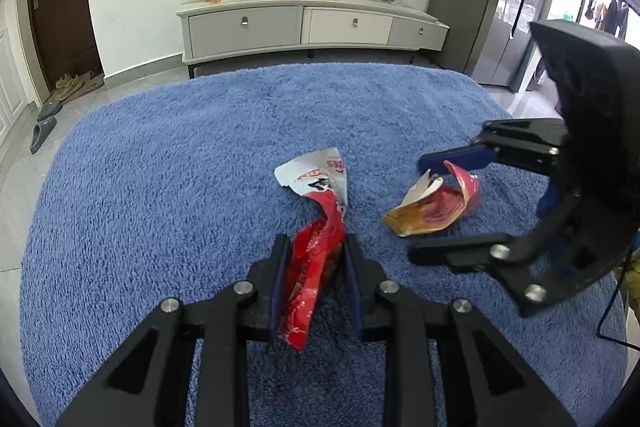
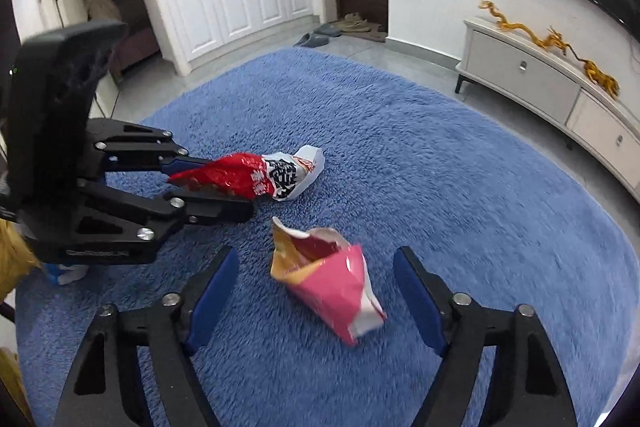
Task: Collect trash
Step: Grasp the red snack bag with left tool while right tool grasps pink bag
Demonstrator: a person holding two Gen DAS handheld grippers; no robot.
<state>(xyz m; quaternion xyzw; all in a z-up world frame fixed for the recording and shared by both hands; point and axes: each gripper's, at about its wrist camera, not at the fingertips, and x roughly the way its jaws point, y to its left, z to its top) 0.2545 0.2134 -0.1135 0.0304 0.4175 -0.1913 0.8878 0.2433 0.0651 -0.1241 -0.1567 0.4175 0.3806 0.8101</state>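
On the shaggy blue pile rug point(image 1: 160, 187) two pieces of trash are seen lying near each other but apart: a crumpled red and white foil snack wrapper point(image 1: 320, 227) and a torn pink and orange crinkled snack bag point(image 2: 328, 279). The left gripper point(image 1: 316, 251) is drawn narrow, and the red end of the wrapper is pinched between its blue pads, as is borne out from the right wrist view, where the wrapper point(image 2: 256, 175) is seen clamped at its red end while the white printed end juts free just above the pile. The right gripper point(image 2: 316, 271) is held fairly wide, its fingers set on either side of the pink bag with clear gaps, so nothing is gripped by it yet. Both items are judged to be very light, thin and soft; they are likely to crumple rather than resist, and the glossy film may slip if only an edge is caught. The bag is best taken across its folded pink body, where several layers can be squeezed together, rather than at the ragged open mouth, which could tear or fold away. The pile beneath is soft, so the fingertips can be pressed slightly into it.
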